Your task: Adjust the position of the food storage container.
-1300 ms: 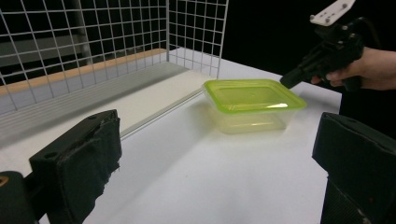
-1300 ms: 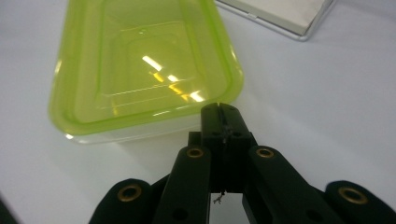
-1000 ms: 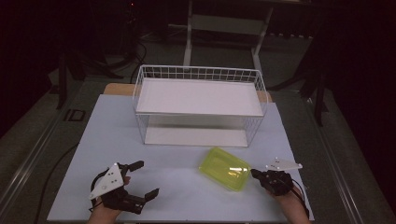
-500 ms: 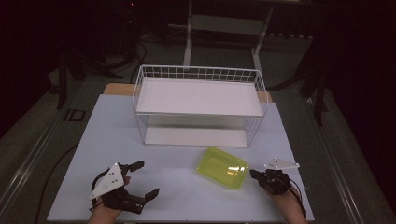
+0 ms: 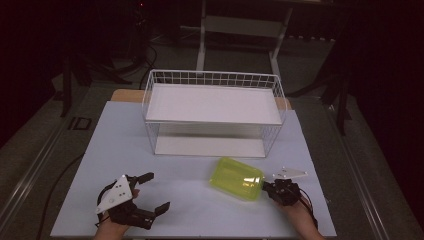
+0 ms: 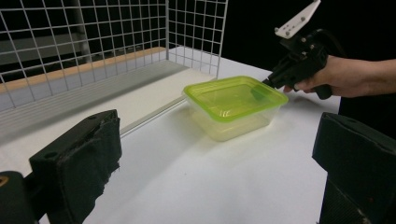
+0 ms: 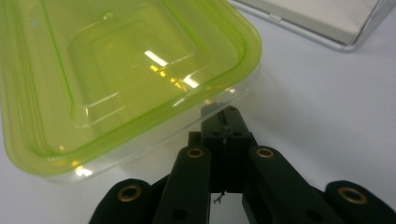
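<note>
Container (image 5: 236, 178) touching tips of right gripper (image 5: 268, 186), jaws pressed together; left gripper (image 5: 152, 192) wide.

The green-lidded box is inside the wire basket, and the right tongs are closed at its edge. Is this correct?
Not quite: the green-lidded box sits on the table in front of the wire basket, not inside it, as the high view shows. The right tongs are indeed closed at its edge.

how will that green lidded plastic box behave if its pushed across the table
The box looks empty through its clear walls, so probably light and quick to slide on the smooth table. Flat and low, it seems unlikely to tip. Pushed at its edge by the right gripper, it may swivel.
</note>
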The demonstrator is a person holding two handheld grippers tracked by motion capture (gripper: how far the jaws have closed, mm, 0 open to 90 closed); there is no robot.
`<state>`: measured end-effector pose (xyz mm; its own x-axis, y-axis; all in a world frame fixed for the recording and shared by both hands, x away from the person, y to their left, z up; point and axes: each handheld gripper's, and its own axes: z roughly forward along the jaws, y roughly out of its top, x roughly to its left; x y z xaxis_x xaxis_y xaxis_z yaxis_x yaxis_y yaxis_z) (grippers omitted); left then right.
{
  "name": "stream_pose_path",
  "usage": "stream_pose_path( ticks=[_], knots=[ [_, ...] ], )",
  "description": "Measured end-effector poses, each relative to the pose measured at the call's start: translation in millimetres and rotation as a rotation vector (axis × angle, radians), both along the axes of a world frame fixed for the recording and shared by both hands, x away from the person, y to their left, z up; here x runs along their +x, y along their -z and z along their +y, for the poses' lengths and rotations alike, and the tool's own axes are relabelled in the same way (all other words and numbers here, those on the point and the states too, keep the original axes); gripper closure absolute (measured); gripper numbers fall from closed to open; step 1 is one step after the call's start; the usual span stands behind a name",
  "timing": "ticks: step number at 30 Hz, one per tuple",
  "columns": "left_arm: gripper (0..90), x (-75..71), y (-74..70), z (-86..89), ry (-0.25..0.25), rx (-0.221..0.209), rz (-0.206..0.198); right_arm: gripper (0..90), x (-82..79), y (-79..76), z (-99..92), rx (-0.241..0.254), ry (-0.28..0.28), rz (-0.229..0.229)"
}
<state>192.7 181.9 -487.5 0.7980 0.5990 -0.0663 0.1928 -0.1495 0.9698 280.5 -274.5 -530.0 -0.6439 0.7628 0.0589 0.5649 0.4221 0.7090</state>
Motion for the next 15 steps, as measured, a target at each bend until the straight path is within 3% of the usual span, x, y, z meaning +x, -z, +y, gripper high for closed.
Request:
stream_pose_path(
  ticks=[8, 15],
  knots=[
    [2.0, 0.8, 0.8, -0.1, 0.002, -0.005, 0.006, 90.0, 20.6, 2.2, 20.8, 0.018, -0.003, -0.018],
    [2.0, -0.3, 0.5, 0.0, 0.006, -0.003, 0.002, 90.0, 31.7, 4.3, 35.5, 0.003, -0.015, -0.028]
  ],
)
